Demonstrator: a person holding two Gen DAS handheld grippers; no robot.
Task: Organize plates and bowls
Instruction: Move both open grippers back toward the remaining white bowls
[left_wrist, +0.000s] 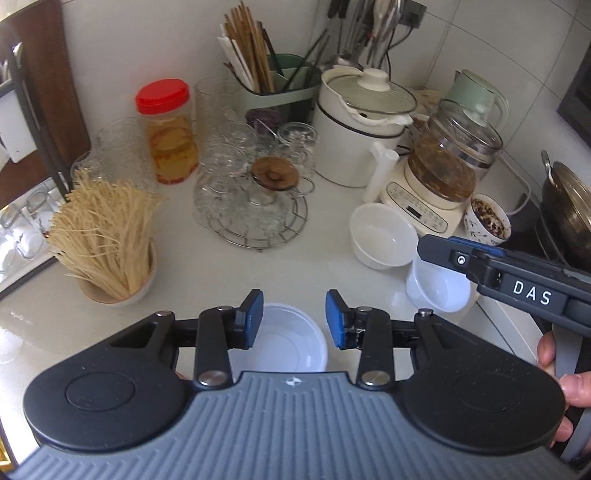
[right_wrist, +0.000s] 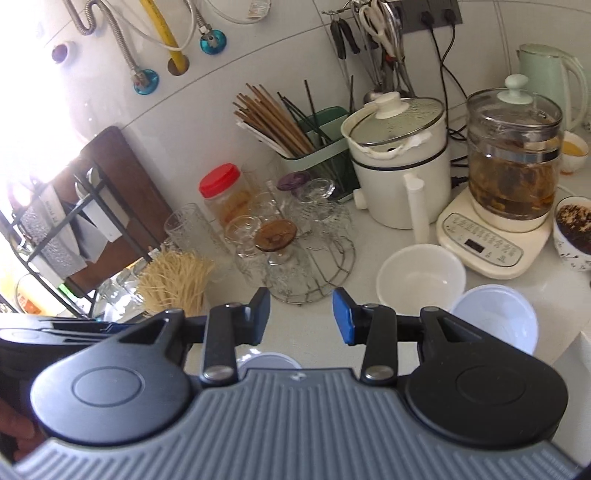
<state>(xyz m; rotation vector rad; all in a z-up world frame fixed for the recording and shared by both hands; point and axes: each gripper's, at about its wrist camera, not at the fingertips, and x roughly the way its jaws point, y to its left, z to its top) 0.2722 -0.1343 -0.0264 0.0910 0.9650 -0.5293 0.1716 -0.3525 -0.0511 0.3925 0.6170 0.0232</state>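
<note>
A white plastic bowl (left_wrist: 291, 341) sits on the counter right under my open, empty left gripper (left_wrist: 294, 318); its rim also shows in the right wrist view (right_wrist: 269, 360). A white ceramic bowl (left_wrist: 382, 236) (right_wrist: 421, 280) stands further right, with a second white plastic bowl (left_wrist: 439, 290) (right_wrist: 496, 319) just in front of it. My right gripper (right_wrist: 301, 317) is open and empty above the counter, left of those two bowls. In the left wrist view the right gripper (left_wrist: 428, 248) reaches in from the right over the second plastic bowl.
A bowl of dry noodles (left_wrist: 107, 236) stands at left. Glassware on a wire rack (left_wrist: 255, 199), a red-lidded jar (left_wrist: 168, 133), a chopstick holder (left_wrist: 273, 77), a white pot (left_wrist: 364, 125), a glass kettle (left_wrist: 443, 173), a patterned bowl (left_wrist: 485, 219) and a wok (left_wrist: 569, 206) crowd the back and right.
</note>
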